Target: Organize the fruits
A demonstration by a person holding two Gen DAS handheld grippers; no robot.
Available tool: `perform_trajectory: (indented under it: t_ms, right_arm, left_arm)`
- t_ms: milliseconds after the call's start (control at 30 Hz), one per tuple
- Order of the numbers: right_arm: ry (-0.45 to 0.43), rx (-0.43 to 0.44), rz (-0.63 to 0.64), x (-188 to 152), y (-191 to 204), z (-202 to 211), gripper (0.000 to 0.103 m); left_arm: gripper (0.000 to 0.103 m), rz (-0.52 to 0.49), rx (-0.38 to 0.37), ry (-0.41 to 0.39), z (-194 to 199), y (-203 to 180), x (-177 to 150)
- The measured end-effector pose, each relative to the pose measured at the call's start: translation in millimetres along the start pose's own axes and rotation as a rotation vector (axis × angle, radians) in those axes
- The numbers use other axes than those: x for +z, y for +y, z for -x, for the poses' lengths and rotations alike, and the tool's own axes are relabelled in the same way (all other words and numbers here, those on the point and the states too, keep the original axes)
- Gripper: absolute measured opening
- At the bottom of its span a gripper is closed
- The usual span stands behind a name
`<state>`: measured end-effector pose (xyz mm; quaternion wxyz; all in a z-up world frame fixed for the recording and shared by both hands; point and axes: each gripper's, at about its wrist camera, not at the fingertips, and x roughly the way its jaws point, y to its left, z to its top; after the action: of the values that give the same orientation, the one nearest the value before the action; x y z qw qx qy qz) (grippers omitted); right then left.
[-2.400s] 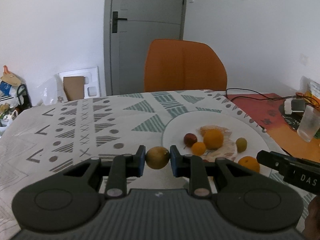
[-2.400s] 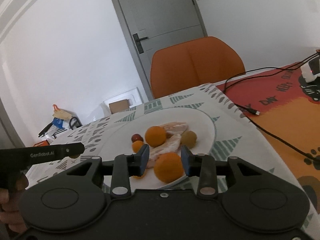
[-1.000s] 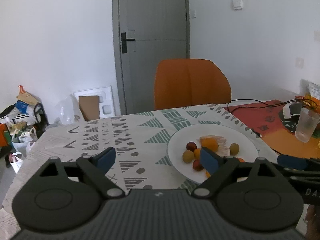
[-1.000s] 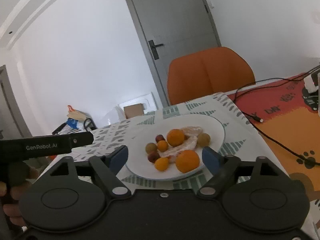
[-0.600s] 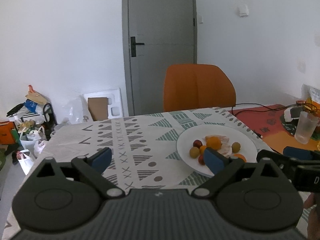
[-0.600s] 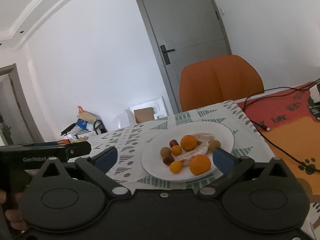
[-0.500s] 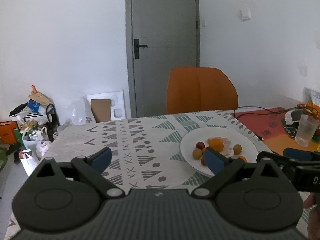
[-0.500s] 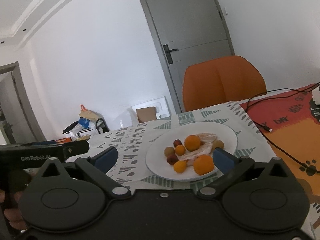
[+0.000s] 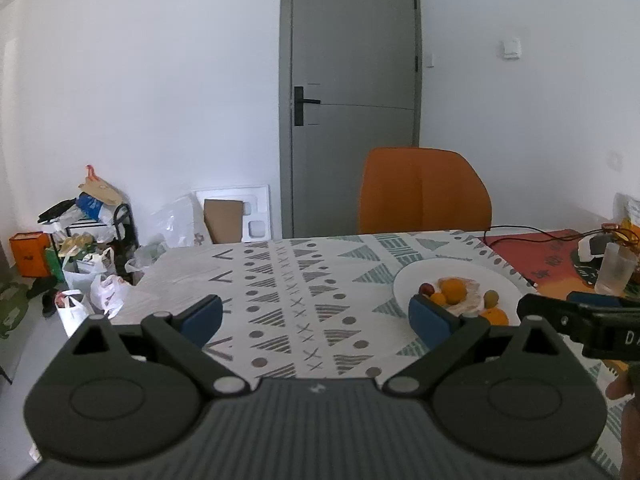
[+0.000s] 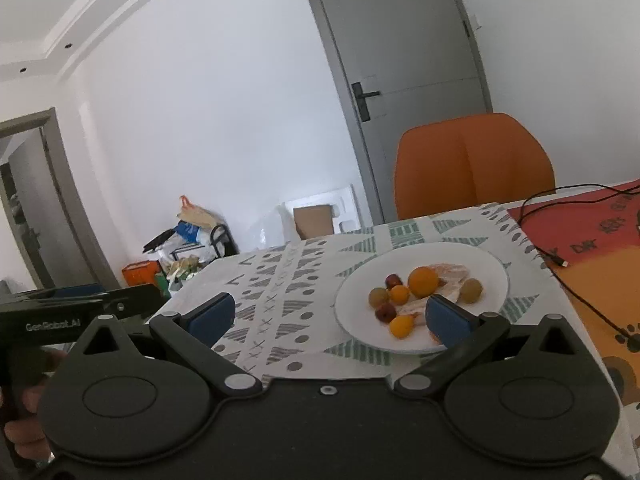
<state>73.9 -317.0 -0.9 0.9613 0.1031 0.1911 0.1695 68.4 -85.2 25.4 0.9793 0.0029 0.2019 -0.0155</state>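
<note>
A white plate (image 10: 356, 292) on the patterned tablecloth (image 9: 280, 288) holds several fruits: a big orange (image 10: 423, 282), small oranges, dark red plums (image 10: 393, 280), green-brown fruits (image 10: 471, 290) and pale peeled segments (image 10: 448, 271). My right gripper (image 10: 329, 317) hangs open and empty, back from the plate's near edge; its right finger hides part of the plate. My left gripper (image 9: 316, 318) is open and empty over the cloth, left of the plate (image 9: 404, 284). The fruits (image 9: 453, 290) lie just beyond its right finger.
An orange chair (image 9: 424, 192) stands behind the table before a grey door (image 9: 352, 120). A red-orange mat with a black cable (image 10: 568, 264) lies right of the plate, with a plastic cup (image 9: 614, 268) on it. Bags and boxes (image 9: 80, 248) crowd the floor at left.
The left gripper let go of a green-brown fruit and the right one of an orange; both now lie on the plate. Both grippers opened wide and drew back and up from the plate.
</note>
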Motion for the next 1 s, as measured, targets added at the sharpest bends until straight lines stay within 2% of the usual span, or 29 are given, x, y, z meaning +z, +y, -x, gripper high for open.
perform_trajectory:
  t_ms: [333, 567, 767, 1000]
  right_arm:
    - [0.033, 0.053, 0.066, -4, 30, 3, 0.103]
    - [0.068, 0.025, 0.136, -14, 48, -1, 0.103]
    - [0.098, 0.023, 0.136, -18, 56, -1, 0.103]
    - [0.122, -0.002, 0.123, -21, 64, -1, 0.103]
  left_arm:
    - [0.099, 0.017, 0.05, -0.002, 16, 24, -8]
    - [0.099, 0.063, 0.077, 0.018, 22, 49, -21]
    - [0.099, 0.072, 0.103, 0.043, 28, 66, -31]
    - [0.099, 0.07, 0.098, 0.038, 40, 82, -35]
